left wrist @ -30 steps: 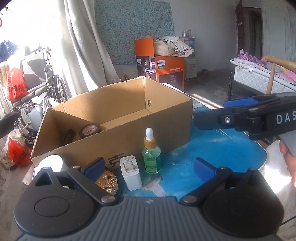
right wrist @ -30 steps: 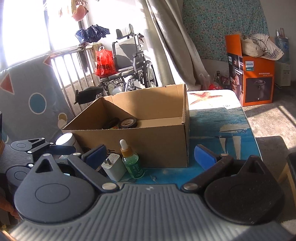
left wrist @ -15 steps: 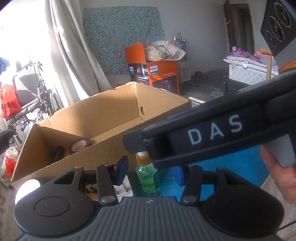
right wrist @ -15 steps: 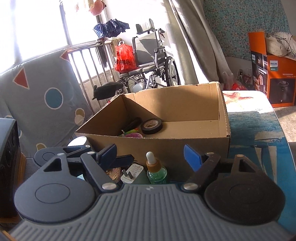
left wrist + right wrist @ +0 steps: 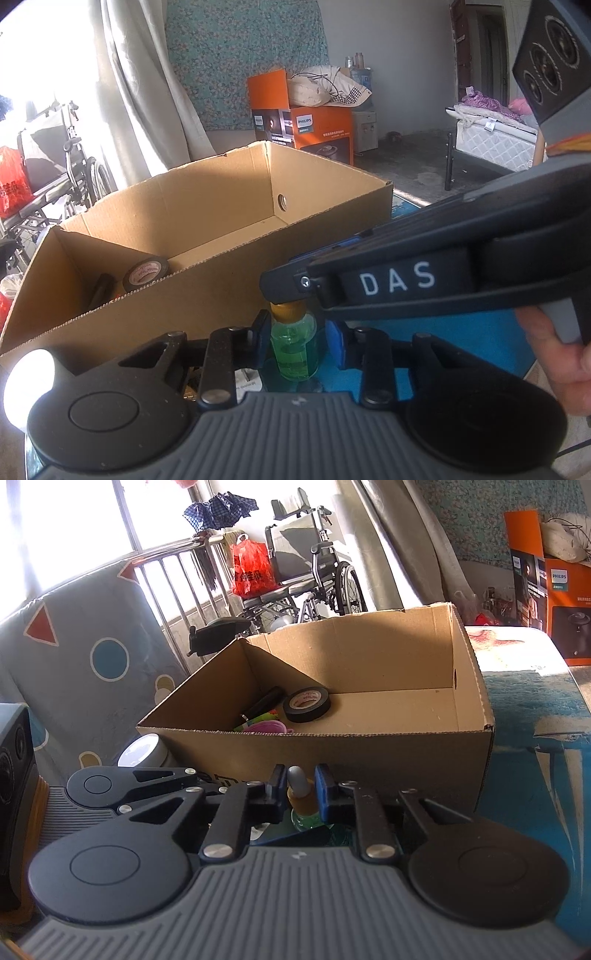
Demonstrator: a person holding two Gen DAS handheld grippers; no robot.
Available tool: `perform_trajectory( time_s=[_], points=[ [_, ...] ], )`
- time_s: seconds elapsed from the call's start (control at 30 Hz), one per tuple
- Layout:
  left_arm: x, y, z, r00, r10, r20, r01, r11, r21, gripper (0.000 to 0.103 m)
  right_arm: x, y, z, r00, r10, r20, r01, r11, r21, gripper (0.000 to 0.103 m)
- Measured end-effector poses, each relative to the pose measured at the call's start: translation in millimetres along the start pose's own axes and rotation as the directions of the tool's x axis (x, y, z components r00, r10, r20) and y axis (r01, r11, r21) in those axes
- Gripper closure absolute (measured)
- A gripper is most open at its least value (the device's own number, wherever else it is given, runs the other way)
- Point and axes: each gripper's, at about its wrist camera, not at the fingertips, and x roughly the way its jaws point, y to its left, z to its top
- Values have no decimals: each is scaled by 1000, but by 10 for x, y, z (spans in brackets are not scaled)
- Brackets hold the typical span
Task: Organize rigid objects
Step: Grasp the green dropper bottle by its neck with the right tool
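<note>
The dropper bottle stands upright on the blue table, just in front of the near wall of the cardboard box, and both tools meet on it. The left gripper has its fingers narrowed around the green glass body; the left pad looks to be touching the glass, while a thin gap shows at the blue pad on the other side, so a firm pinch cannot be told. The right gripper, seen from the left wrist as a dark bar marked DAS reaching in above the bottle, has its fingers drawn close on either side of the grey rubber bulb and amber collar at the bottle's top; whether they actually press the bulb cannot be told. Inside the box, toward its left end, lie a roll of black tape, a dark stick-like item beside it and something pink and green at the near wall. A white charger sits on the table just left of the bottle, mostly hidden by the left gripper, and a white round lamp stands by the box's left front corner.
</note>
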Motion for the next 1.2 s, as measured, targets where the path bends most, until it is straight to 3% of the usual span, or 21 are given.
perform_trajectory(
  time_s=[0.57, 0.77, 0.93, 1.07, 1.2],
  points=[
    [-24, -159, -16, 991, -131, 39, 132, 991, -32, 69, -366, -207, -89, 999, -40, -14, 40, 999, 21, 92],
    [48, -213, -63, 992, -126, 12, 126, 992, -12, 61, -442, -269, -115, 1000, -24, -14, 24, 999, 32, 89],
    [145, -229, -67, 993, -116, 7, 116, 993, -1, 60, -453, -267, -102, 1000, -17, -18, 17, 1000, 18, 86],
    [245, -262, -97, 994, -112, -13, 112, 994, 9, 60, -443, -306, -76, 1000, -5, -30, 6, 1000, 23, 75],
    [308, -304, -140, 994, -104, -19, 104, 994, 25, 61, -385, -322, -80, 999, -2, -52, 2, 1000, 12, 73]
  ],
)
